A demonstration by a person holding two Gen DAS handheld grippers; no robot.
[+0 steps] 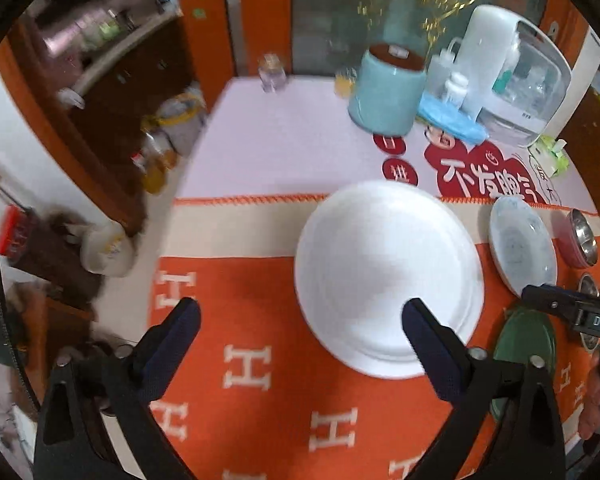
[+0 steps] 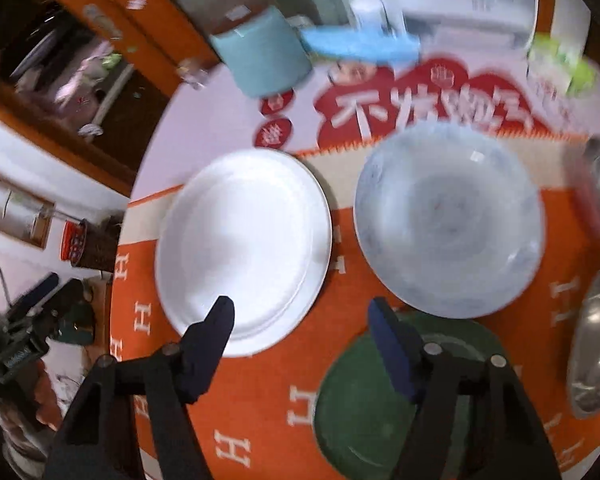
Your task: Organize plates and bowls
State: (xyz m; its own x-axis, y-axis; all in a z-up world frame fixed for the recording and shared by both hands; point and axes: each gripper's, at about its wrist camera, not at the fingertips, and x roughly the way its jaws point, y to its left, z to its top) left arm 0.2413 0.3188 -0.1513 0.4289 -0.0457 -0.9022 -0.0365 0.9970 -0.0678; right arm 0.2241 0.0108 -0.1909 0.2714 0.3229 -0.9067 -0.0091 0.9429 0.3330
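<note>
From the left wrist camera, the left gripper [image 1: 300, 320] hangs above the orange cloth [image 1: 260, 300] with its jaws wide apart and nothing between them. The big white plate [image 1: 384, 264] lies flat on the cloth, and one finger shows over its near rim; I cannot tell if it touches. A pale blue plate [image 1: 524, 240] sits just beside it, near the table's far right side. A green plate [image 1: 528, 340] peeks out nearer the camera, partly hidden by the right gripper's arm. Small steel bowls [image 1: 586, 236] wait at the right edge. The teal pot [image 1: 386, 92] and the white machine [image 1: 516, 76] stand well back, so there is open room in the middle.

From the right wrist camera, the right gripper [image 2: 300, 320] is partly open and holds nothing. It hangs over the cloth between the white plate [image 2: 244, 248] and the green plate [image 2: 364, 412]. The pale blue plate [image 2: 448, 220] lies behind them. A steel bowl [image 2: 596, 340] sits at the right edge.

A good way to pick up a plate is probably to pinch its rim, coming in low from the side. The plates lie close together, so slow moves help to keep from bumping one
</note>
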